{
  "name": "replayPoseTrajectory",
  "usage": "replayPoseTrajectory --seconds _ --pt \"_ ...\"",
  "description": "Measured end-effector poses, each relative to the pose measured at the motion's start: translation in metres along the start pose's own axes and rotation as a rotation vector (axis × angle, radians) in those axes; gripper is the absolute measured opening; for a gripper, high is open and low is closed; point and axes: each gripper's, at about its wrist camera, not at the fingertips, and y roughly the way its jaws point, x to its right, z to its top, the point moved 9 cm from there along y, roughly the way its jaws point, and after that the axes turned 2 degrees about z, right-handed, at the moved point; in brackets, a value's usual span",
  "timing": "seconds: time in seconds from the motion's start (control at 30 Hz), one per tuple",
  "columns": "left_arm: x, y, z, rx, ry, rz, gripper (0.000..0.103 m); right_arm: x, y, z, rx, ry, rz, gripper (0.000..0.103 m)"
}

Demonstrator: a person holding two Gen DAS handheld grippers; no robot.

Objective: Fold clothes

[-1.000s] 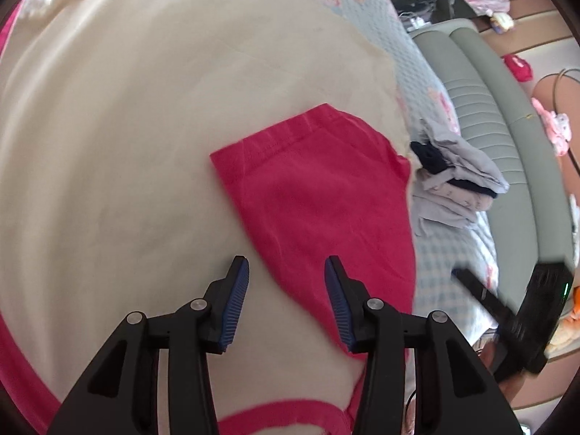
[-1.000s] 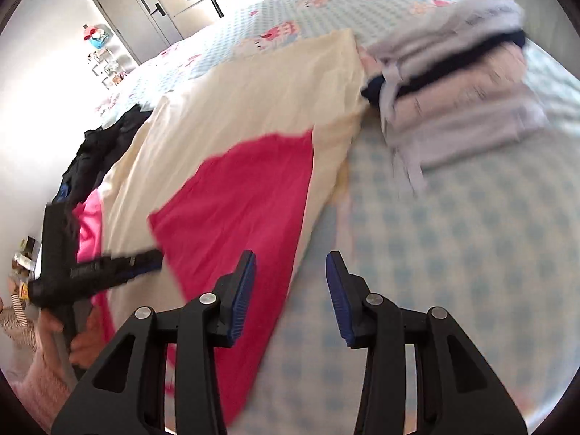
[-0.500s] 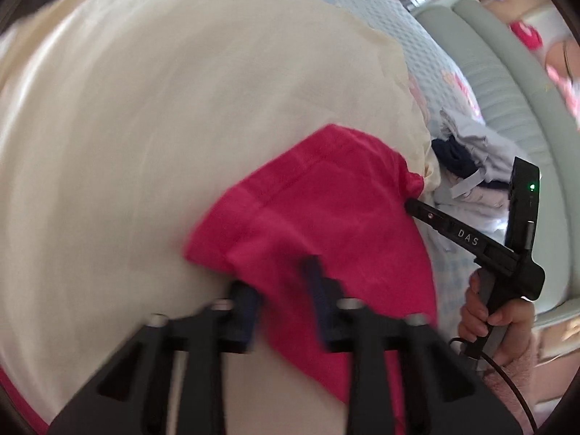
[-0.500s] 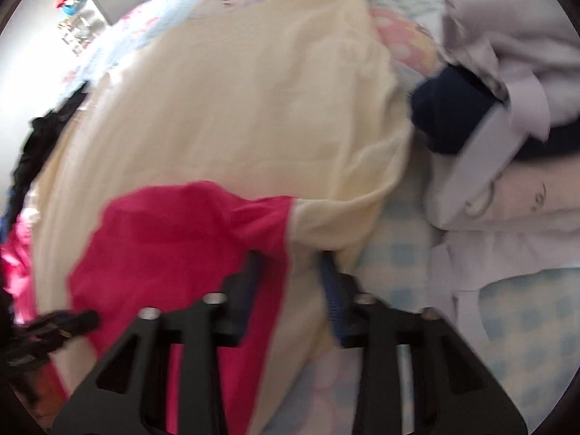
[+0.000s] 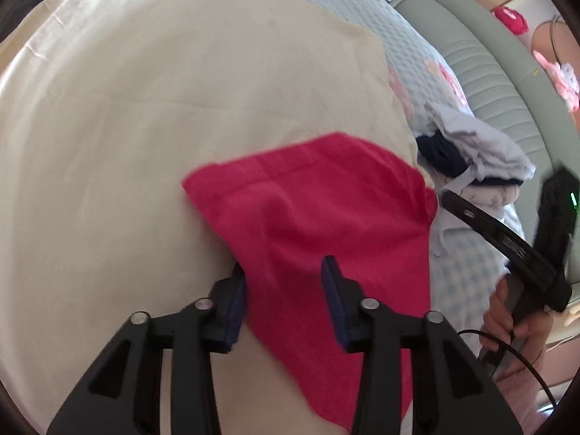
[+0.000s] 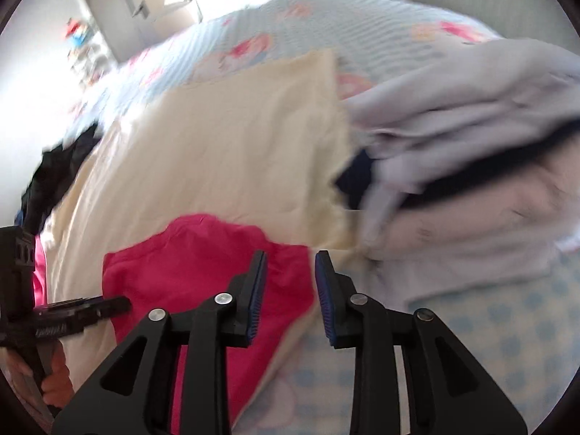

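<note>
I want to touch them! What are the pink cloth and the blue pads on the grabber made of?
The pink cloth looks like soft, matte cotton-type fabric: it rumples and shows a stitched hem. The blue pads on the right gripper look like ribbed rubber, though blur leaves that open.

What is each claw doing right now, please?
Left claw: open, straddling the pink cloth's edge, not clamped.
Right claw: open, holding nothing, at the pink cloth's corner.

Home bedroom — bed [image 5: 417, 40] with patterned quilt, padded headboard [image 5: 489, 83], door [image 6: 119, 25]
</note>
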Motion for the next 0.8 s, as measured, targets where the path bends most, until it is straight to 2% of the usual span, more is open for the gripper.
replayPoseTrajectory --seconds 0.07,0.1,0.17,0.23,0.3,0.33,0.4,0.47,0.5,0.53,0.6,0.73,0.8 --pt "0.004 0.004 0.0 0.013 0.03 0.031 0.032 -0.002 0.03 -0.009 -0.091 -0.042 -0.046 0.027" --pt "0.006 0.005 0.003 0.021 0.052 0.05 0.013 -0.001 0.039 -0.011 -0.109 -0.058 -0.093 0.024" --pt "0.004 0.008 0.014 0.016 0.07 0.088 0.009 0.008 0.041 -0.018 -0.108 -0.078 -0.177 0.019" --pt "-0.002 0.003 0.03 0.036 0.064 0.119 0.008 0.025 0.029 -0.021 -0.084 -0.063 -0.287 0.019" --pt "-0.007 -0.004 0.042 0.055 0.049 0.11 0.008 0.049 0.014 -0.021 -0.061 -0.019 -0.39 0.02" --pt "-0.009 -0.007 0.044 0.054 0.035 0.089 0.008 0.057 0.007 -0.021 -0.052 0.012 -0.383 0.022" --pt "-0.013 -0.01 0.044 0.048 0.008 0.055 0.012 0.056 -0.003 -0.022 -0.033 0.079 -0.239 0.024" --pt "-0.018 -0.01 0.04 0.039 -0.02 0.033 0.03 0.037 -0.012 -0.017 -0.002 0.074 -0.111 0.024" --pt "-0.019 -0.01 0.039 0.049 -0.031 0.029 0.043 0.025 -0.016 -0.013 0.014 0.054 -0.072 0.027" --pt "-0.02 -0.01 0.038 0.06 -0.041 0.025 0.044 0.012 -0.019 -0.007 0.032 0.018 -0.049 0.03" --pt "-0.02 -0.011 0.037 0.069 -0.056 0.011 0.044 -0.01 -0.015 0.004 0.047 -0.033 -0.005 0.047" --pt "-0.015 -0.016 0.041 0.094 -0.054 -0.019 0.045 -0.031 0.019 0.001 -0.019 -0.056 0.05 0.05" --pt "-0.017 -0.013 0.041 0.078 -0.042 0.0 0.046 -0.038 0.026 -0.003 -0.05 -0.073 0.092 0.05"
